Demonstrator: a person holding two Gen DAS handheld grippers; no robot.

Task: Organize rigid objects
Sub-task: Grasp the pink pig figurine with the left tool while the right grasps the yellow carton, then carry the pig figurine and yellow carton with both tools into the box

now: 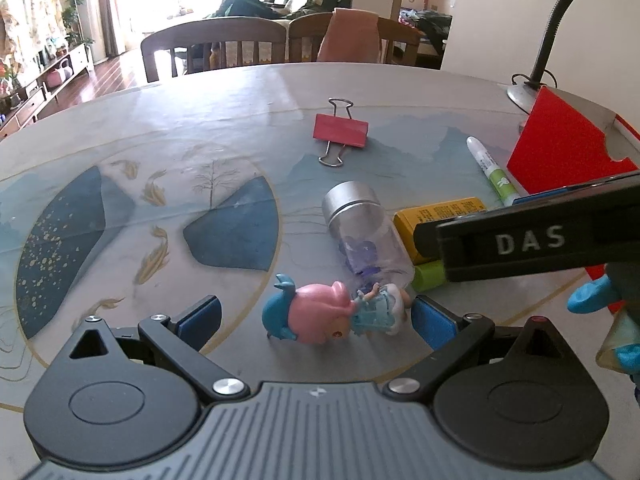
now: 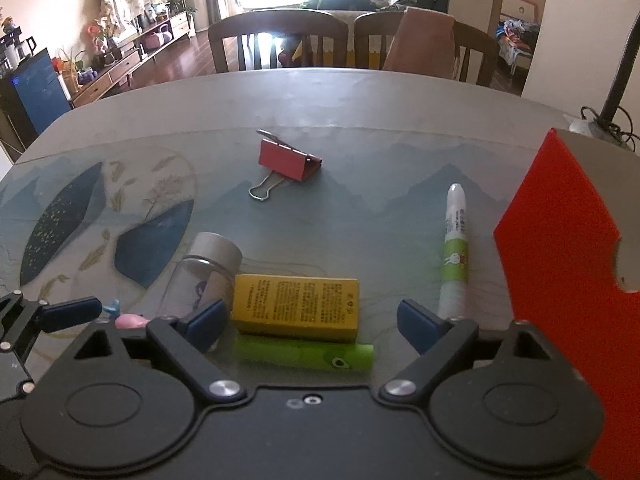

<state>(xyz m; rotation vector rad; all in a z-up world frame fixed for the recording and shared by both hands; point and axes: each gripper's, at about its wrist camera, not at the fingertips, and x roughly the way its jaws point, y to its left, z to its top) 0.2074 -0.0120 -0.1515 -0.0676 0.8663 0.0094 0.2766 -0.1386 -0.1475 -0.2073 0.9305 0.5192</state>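
Your left gripper [image 1: 316, 318] has its fingers spread wide, clamped on nothing; the pink and blue toy figure [image 1: 332, 314] lies on its side between them, its far end just beside the right pad. Your right gripper [image 2: 310, 322] is also wide apart, holding nothing, with the yellow box [image 2: 296, 306] and the green tube [image 2: 306, 354] lying side by side on the table between the pads, the tube nearer to you.

Just left of the yellow box lies the clear bottle [image 2: 204, 270] with its silver cap pointing away. Right of your right gripper the white and green pen [image 2: 454, 248] lies pointing far, and beyond it stands the red box [image 2: 560, 264]. Farther out, mid-table [image 2: 360, 96], sits the red binder clip [image 2: 288, 160]. A lamp [image 1: 548, 40] stands at the far right corner, and wooden chairs [image 1: 216, 48] line the far edge.
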